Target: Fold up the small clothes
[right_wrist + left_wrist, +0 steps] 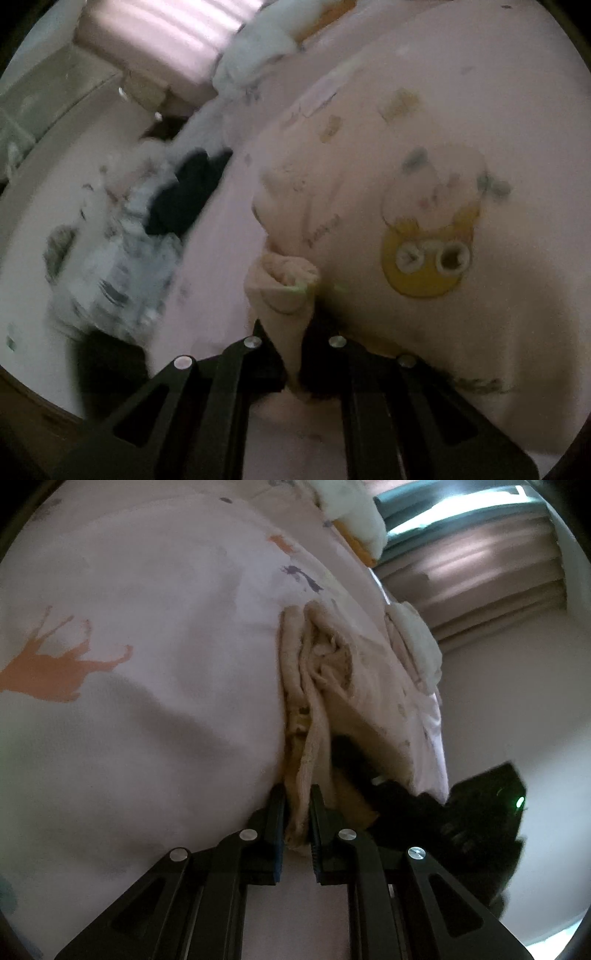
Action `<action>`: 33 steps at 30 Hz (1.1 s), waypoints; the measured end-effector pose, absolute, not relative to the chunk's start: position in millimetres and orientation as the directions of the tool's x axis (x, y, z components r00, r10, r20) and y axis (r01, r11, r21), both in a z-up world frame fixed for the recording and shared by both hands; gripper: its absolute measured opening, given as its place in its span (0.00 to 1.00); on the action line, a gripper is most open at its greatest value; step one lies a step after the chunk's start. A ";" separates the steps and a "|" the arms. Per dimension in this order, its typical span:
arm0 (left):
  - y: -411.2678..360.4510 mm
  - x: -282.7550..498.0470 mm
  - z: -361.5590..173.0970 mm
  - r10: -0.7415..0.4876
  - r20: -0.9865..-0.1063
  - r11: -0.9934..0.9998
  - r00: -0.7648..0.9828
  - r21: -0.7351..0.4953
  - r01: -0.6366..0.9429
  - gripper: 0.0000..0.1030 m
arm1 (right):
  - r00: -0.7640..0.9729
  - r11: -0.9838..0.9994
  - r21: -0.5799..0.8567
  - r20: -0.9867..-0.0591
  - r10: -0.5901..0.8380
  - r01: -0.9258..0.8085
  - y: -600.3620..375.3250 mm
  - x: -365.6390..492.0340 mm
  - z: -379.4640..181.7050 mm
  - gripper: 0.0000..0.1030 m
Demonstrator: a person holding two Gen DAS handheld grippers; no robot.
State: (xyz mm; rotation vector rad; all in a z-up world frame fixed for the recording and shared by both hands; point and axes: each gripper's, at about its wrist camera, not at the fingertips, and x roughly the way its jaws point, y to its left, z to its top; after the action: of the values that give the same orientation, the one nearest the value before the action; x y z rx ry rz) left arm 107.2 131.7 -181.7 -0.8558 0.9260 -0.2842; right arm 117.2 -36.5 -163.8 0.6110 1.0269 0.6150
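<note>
two grippers are each pinching the same beige garment (325, 672), which is lying bunched on the pink printed bedsheet (129, 609).

left gripper (298, 823): both fingers are clamping a thick rolled edge of the garment; the fabric is filling the gap between the pads and is running away from the tips as a ridge of stacked folds. an orange-yellow layer is showing under the beige at the fingertips. just to the right of the garment in this view, a dark object with a green light (487, 797) is sitting at the bed's edge; what it is cannot be told.

right gripper (295, 354): the fingers are closing on a twisted cone of the garment (369, 206), the cloth narrowing into the jaws. the body of the garment is spreading beyond and to the right of the tips, face up, with a yellow round cartoon print (428, 258) showing.

relative to the garment, right wrist view: a dark cloth (188, 192) and a pale patterned cloth (110, 266) are lying to the left, well apart, heavily blurred. white fabric (255, 62) is lying at the far end of the bed. a pleated curtain (491, 583) is hanging beyond the bed.
</note>
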 end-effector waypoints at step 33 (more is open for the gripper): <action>134.5 102.2 -173.0 -0.503 -0.598 0.686 0.624 -0.715 -0.133 0.14 | 0.258 0.420 0.845 -0.347 0.902 -0.332 -32.1 102.9 -165.7 0.09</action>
State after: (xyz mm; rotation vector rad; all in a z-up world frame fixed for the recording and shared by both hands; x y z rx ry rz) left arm 102.2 134.5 -173.0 -0.8089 0.8924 -0.2415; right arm 102.9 -32.1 -165.7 0.7245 0.9591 0.9431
